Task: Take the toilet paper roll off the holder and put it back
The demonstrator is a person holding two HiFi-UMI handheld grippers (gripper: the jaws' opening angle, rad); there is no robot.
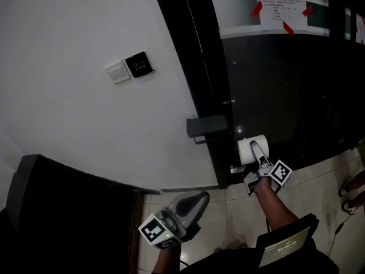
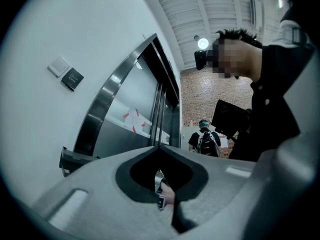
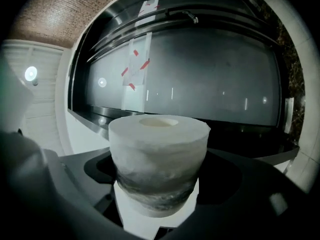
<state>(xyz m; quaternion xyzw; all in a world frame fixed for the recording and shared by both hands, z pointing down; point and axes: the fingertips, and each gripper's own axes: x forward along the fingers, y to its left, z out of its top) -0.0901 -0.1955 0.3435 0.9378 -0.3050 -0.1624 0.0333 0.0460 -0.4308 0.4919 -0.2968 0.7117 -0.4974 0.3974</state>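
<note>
The white toilet paper roll (image 1: 247,151) is off the holder, and my right gripper (image 1: 255,149) is shut on it in front of the dark glass door. In the right gripper view the roll (image 3: 159,159) stands on end between the jaws and fills the middle. The dark grey holder (image 1: 206,126) juts from the door frame, up and to the left of the roll, with nothing on it. It also shows as a holder bracket (image 2: 70,159) at the left gripper view's left edge. My left gripper (image 1: 197,201) hangs low by the wall's corner, shut on nothing.
A white switch (image 1: 118,72) and a black panel (image 1: 139,64) are on the white wall. A notice (image 1: 279,11) is taped to the door with red tape. A dark cabinet (image 1: 68,210) fills the lower left. Someone's feet (image 1: 353,190) show at right on the tiled floor.
</note>
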